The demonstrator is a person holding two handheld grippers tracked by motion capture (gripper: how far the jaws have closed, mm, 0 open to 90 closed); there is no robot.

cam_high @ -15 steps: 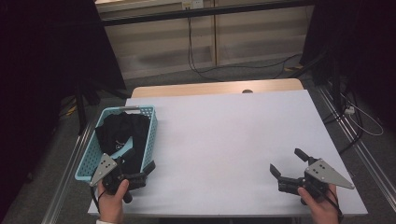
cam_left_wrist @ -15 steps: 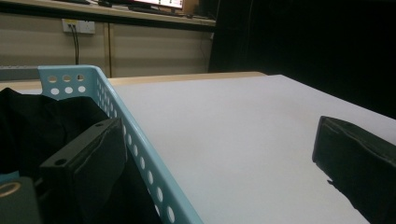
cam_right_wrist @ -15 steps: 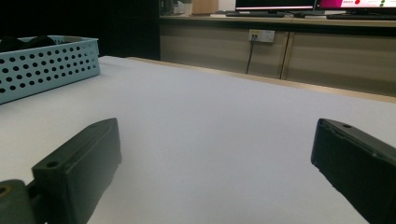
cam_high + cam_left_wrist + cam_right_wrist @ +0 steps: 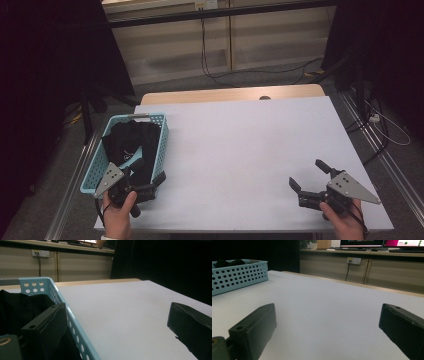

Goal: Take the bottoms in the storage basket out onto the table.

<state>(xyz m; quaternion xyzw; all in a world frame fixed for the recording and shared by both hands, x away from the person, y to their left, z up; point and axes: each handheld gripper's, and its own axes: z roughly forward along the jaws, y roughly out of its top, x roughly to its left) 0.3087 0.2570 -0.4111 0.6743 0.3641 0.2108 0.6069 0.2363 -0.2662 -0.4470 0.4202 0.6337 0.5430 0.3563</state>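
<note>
Your left gripper (image 4: pixel 148 176) sat at the table's (image 4: pixel 240 145) near-left corner with its jaws spread wide and straddling the near right wall of the blue basket (image 4: pixel 163 131); in the left gripper view one jaw lay inside the basket (image 4: pixel 56 296) over the black cloth (image 4: pixel 17 305) and the other hung above the bare white tabletop (image 4: pixel 120 315); nothing was held between them. Your left hand (image 4: pixel 119 212) gripped the handle at the near edge. The basket stood along the left edge of the table, filled with the dark cloth (image 4: pixel 127 140). Your right gripper (image 4: pixel 309 175) rested near the near-right corner, its jaws also wide apart and closed on nothing, pointing across the table; your right hand (image 4: pixel 345 220) held it from the near edge. In the right gripper view the basket (image 4: pixel 237 276) showed far off to the left, well apart from those jaws, with bare tabletop (image 4: pixel 324 315) between.
</note>
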